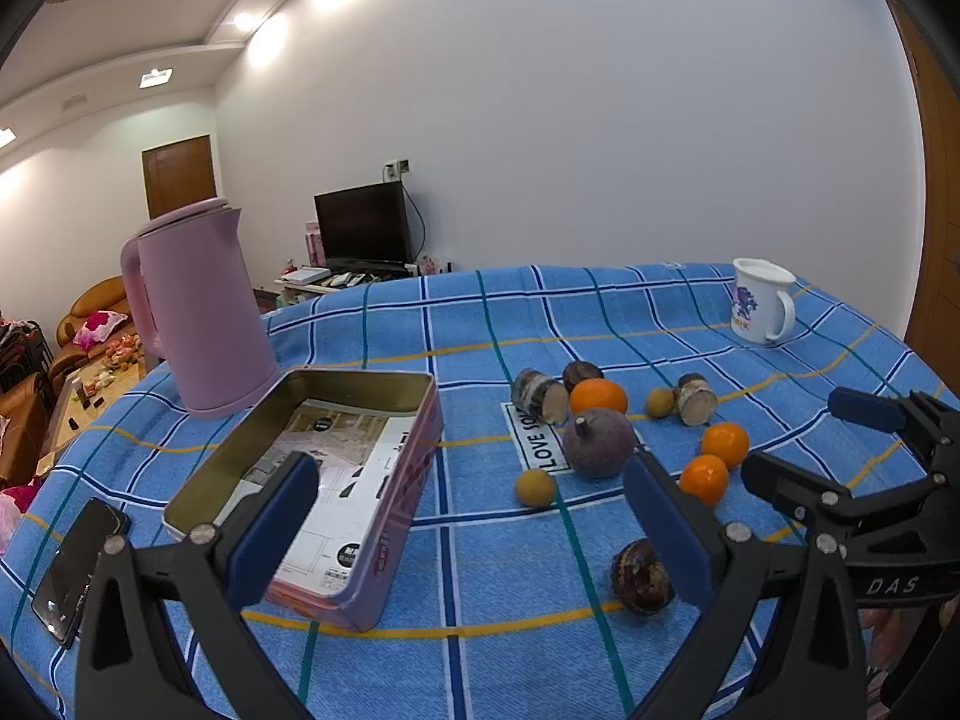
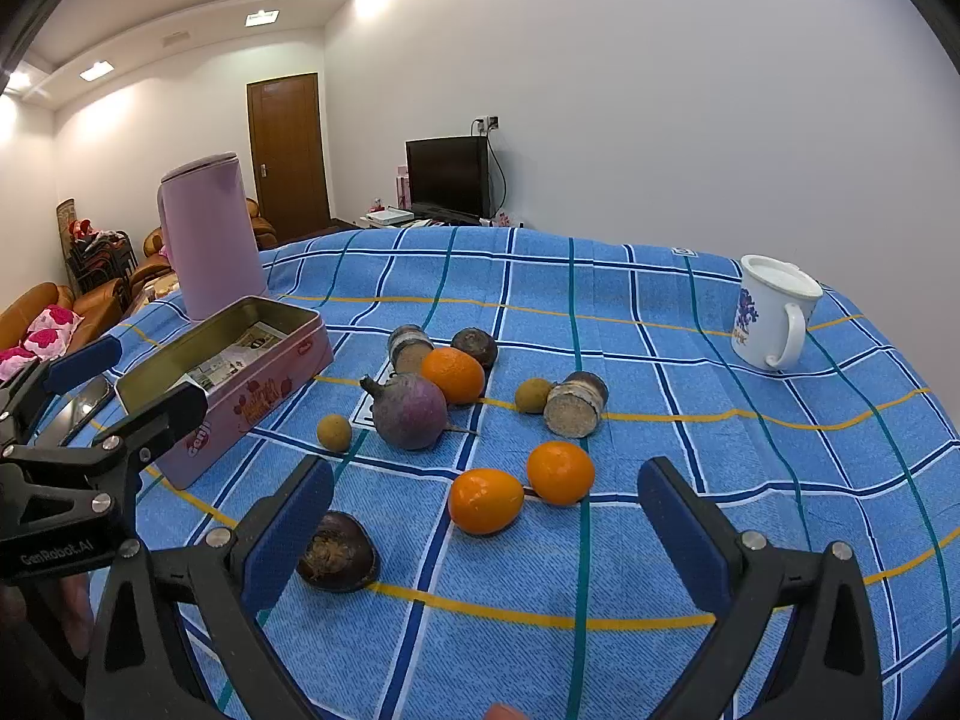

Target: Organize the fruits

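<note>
Both grippers, left (image 1: 474,522) and right (image 2: 486,525), are held spread, empty, above scattered fruit beside pink tin (image 1: 336,480).

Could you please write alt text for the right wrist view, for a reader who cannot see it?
The open right gripper hovers over a blue checked tablecloth strewn with three oranges, a purple round fruit and small brown pieces. At left stand an open pink tin and a pink kettle, with the left gripper beside them; a white mug sits far right.
</note>
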Demonstrator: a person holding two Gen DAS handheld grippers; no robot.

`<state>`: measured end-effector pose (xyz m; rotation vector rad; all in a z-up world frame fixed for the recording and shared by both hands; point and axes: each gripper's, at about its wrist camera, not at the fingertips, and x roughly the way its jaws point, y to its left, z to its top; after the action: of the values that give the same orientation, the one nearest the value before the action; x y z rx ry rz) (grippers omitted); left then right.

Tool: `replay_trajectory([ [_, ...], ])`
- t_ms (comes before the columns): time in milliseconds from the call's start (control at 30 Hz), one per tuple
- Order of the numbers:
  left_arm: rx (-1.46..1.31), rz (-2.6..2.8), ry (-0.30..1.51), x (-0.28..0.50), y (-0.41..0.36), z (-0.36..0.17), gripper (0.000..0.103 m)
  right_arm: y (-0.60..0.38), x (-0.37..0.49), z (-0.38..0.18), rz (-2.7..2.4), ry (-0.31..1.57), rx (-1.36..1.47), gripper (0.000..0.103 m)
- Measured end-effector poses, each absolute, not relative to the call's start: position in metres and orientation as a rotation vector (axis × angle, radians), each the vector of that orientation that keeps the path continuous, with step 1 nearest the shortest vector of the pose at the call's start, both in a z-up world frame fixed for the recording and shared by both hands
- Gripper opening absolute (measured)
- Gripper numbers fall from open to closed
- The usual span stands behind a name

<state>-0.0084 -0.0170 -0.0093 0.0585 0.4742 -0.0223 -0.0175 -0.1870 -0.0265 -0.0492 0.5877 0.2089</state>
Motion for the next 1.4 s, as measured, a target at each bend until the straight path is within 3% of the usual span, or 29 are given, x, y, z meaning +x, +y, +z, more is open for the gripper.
replay_trajectory([
  [733, 0.075, -0.154, 0.574, -0.002, -0.054, -0.040, 0.101, -0.232, -0.007, -0.044, 0.103, 0.614, 0.009, 0.102],
  [867, 0.080, -0.217, 0.622, 0.002, -0.070, -0.052, 0.090, -0.239, -0.005, -0.049, 0.101, 0.621, 0.029, 0.102],
  [967, 0.090, -0.262, 0.668, 0.007, -0.081, -0.062, 0.073, -0.241, -0.003, -0.051, 0.115, 0.624, 0.035, 0.101],
  [1033, 0.098, -0.278, 0.696, 0.009, -0.085, -0.066, 0.063, -0.240, -0.002, -0.053, 0.122, 0.624, 0.033, 0.095],
  [1100, 0.109, -0.291, 0.721, 0.011, -0.087, -0.069, 0.053, -0.238, -0.002, -0.054, 0.133, 0.636, 0.031, 0.082],
  [1167, 0.110, -0.310, 0.745, 0.011, -0.088, -0.073, 0.042, -0.231, 0.001, -0.056, 0.146, 0.653, 0.027, 0.081],
  [1333, 0.107, -0.332, 0.745, 0.012, -0.087, -0.074, 0.041, -0.212, 0.005, -0.057, 0.201, 0.667, -0.014, 0.070],
  [1400, 0.102, -0.328, 0.730, 0.010, -0.083, -0.072, 0.035, -0.202, 0.007, -0.058, 0.215, 0.679, -0.032, 0.067],
])
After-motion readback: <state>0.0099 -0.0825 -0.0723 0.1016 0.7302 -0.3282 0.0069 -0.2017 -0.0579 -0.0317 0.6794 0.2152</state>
